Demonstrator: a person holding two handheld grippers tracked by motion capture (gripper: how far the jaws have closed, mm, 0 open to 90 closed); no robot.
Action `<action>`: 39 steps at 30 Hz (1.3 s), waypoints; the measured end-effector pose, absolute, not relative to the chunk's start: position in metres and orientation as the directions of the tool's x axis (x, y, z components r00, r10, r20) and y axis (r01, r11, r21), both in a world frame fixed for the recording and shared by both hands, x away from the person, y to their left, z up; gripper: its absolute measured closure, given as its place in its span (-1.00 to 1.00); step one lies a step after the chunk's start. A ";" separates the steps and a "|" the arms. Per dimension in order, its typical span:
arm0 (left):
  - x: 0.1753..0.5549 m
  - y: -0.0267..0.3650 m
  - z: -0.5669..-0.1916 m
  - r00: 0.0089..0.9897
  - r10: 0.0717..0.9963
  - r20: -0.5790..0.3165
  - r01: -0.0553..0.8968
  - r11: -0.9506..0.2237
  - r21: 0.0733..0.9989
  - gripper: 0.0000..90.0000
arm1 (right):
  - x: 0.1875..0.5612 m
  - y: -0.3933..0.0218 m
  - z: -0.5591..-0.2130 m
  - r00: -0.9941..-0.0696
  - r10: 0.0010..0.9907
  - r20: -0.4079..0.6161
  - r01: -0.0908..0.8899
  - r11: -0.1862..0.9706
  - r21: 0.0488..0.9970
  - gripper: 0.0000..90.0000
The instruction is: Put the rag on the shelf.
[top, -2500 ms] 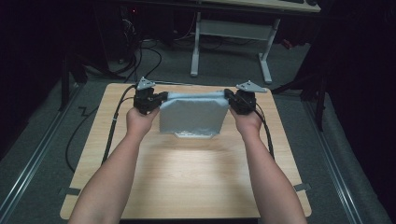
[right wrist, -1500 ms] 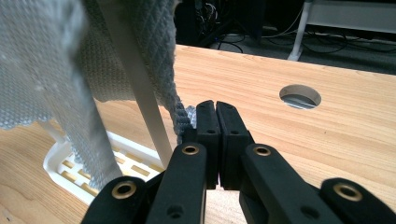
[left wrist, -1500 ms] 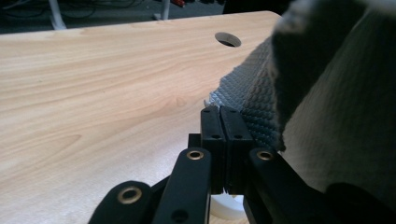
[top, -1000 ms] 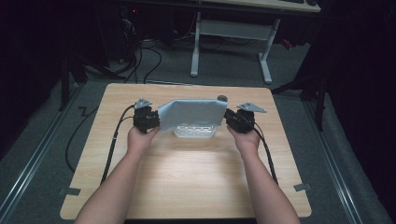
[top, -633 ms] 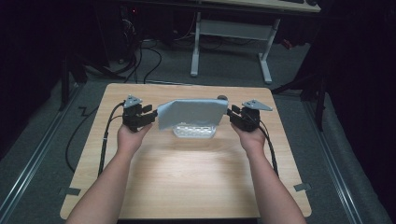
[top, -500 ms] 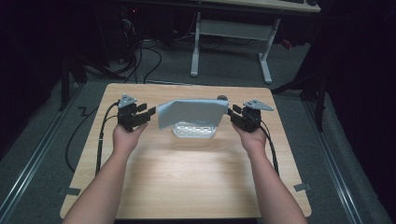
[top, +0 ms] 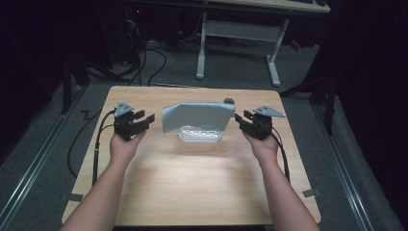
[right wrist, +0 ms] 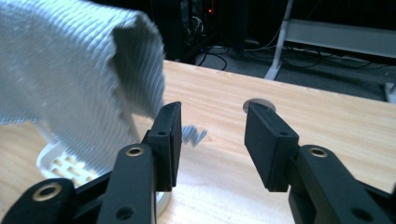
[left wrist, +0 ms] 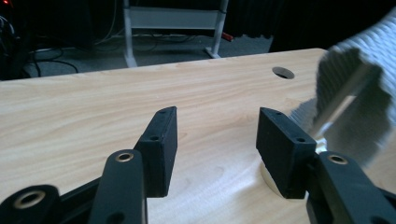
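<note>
Both the left hand-held gripper and right hand-held gripper gape empty beside the grey-blue woven cloth draped over a white slotted plastic basket on the pale wooden worktop

Right gripper: jaws parted, nothing between them. Grey ribbed cloth hangs at left, draped over a white perforated basket on the wooden counter.

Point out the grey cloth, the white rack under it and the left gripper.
grey cloth (top: 197,117), high view, middle of its draped face.
white rack (top: 199,135), high view, slotted front part below the cloth.
left gripper (top: 146,118), high view, gap between its open fingertips.
</note>
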State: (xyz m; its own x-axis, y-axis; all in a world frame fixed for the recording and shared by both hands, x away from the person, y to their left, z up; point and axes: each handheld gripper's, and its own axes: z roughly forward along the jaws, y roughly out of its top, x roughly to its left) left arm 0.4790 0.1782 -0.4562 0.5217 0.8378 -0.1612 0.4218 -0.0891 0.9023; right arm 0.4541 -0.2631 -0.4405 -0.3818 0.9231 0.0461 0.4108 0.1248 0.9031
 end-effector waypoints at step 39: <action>0.316 0.157 -0.525 0.691 0.712 -0.128 0.483 -0.322 0.814 -0.16 | 0.289 -0.250 -0.520 -0.473 0.877 -0.086 0.438 0.318 0.841 -0.15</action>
